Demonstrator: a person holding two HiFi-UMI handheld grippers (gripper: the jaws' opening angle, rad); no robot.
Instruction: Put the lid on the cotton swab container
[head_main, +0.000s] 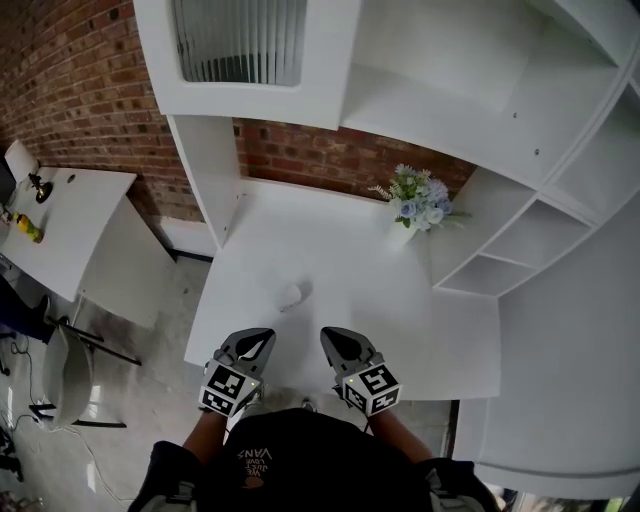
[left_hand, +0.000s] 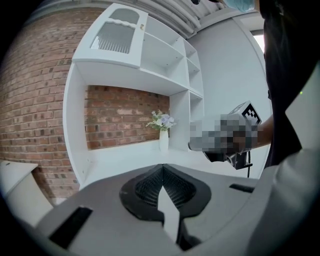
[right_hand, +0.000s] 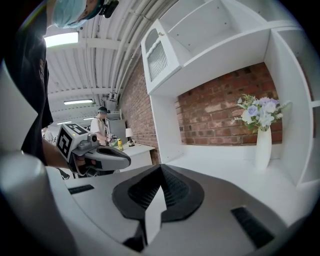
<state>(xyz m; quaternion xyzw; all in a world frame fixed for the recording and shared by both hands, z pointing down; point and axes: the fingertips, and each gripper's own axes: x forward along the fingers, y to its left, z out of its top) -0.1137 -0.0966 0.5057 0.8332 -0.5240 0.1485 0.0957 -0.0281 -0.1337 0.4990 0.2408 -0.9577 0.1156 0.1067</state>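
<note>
A small pale cotton swab container (head_main: 290, 296) stands on the white desk (head_main: 400, 320), a little left of its middle. It is too small to tell whether a lid sits on it, and I see no separate lid. My left gripper (head_main: 262, 334) and right gripper (head_main: 330, 333) hover side by side over the desk's near edge, short of the container. Both are shut with nothing between the jaws. In the left gripper view the jaws (left_hand: 162, 166) meet in a closed seam. The right gripper view shows the same on its jaws (right_hand: 160, 168). The container is in neither gripper view.
A white vase of pale flowers (head_main: 418, 200) stands at the desk's back right by the brick wall. White shelves (head_main: 520, 240) rise on the right and a cabinet (head_main: 240, 50) hangs above. A second white table (head_main: 60, 225) and a chair (head_main: 65, 375) are at the left.
</note>
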